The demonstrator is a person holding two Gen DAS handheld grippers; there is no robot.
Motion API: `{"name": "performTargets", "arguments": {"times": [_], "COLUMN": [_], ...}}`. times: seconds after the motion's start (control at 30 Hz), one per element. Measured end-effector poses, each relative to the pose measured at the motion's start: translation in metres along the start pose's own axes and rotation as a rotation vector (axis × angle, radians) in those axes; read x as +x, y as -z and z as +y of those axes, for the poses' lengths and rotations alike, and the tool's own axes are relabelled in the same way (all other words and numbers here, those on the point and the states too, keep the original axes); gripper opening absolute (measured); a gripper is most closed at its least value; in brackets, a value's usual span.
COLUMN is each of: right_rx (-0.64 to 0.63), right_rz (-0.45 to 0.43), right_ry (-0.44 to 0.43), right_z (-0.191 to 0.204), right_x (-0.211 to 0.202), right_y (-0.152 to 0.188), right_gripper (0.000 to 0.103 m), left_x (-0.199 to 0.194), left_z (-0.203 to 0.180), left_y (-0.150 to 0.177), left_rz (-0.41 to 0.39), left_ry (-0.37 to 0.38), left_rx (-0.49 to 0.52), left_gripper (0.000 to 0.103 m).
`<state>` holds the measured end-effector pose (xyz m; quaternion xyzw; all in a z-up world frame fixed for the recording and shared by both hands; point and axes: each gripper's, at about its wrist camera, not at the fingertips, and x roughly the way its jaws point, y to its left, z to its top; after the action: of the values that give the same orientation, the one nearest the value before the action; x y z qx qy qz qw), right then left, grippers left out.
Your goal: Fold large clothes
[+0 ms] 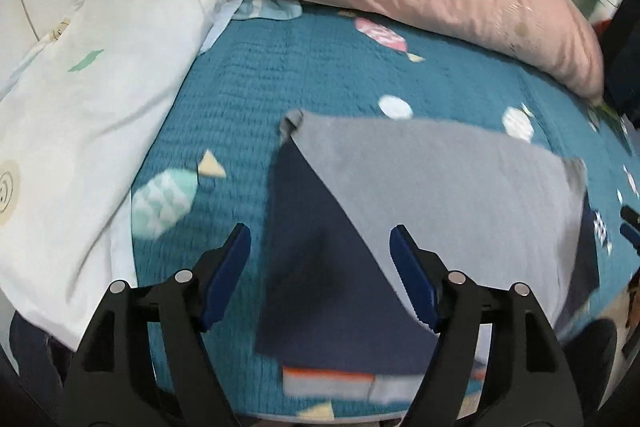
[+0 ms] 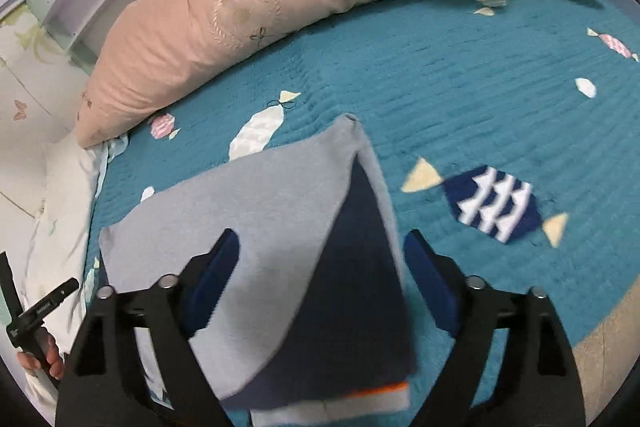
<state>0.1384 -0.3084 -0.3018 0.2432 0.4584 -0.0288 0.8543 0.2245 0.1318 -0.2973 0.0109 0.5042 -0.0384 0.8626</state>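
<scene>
My left gripper (image 1: 320, 279) and right gripper (image 2: 320, 283) both hang with jaws wide, holding nothing, above the grey and navy garment (image 1: 440, 187) lying half-folded on the teal bedspread (image 1: 300, 75); a shallow pinch could drag one layer and undo it

The grey and navy fleece garment (image 1: 440, 187) lies folded before me on the teal quilted bedspread (image 1: 300, 75). Its grey layer overlaps the navy; an orange stripe edges the hem.

Both grippers spread wide, low and level.
Left gripper (image 1: 320, 259) jaws gape apart; right gripper (image 2: 322, 259) likewise, nothing pinched between either pair.
</scene>
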Motion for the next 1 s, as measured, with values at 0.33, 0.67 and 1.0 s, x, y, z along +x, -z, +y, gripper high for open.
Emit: {"name": "performTargets", "arguments": {"times": [0.33,0.67,1.0], "right_rx": [0.151,0.256,0.250], "right_rz": [0.183,0.266,0.262], "right_ry": [-0.090,-0.160,-0.250], "right_z": [-0.043,-0.048,-0.044], "right_x": [0.018,0.046,0.030], "right_y": [0.040,0.066,0.060], "right_gripper": [0.086,0.080,0.037], "left_x": [-0.016,-0.024,-0.016], "left_z": [-0.025,-0.042,-0.047], "left_y": [0.056,0.067,0.068], "left_rz": [0.038,0.027,0.035], "left_ry": [0.014,0.049,0.035], "left_rx": [0.028,0.005,0.012], "left_gripper": [0.080,0.080,0.080]}}
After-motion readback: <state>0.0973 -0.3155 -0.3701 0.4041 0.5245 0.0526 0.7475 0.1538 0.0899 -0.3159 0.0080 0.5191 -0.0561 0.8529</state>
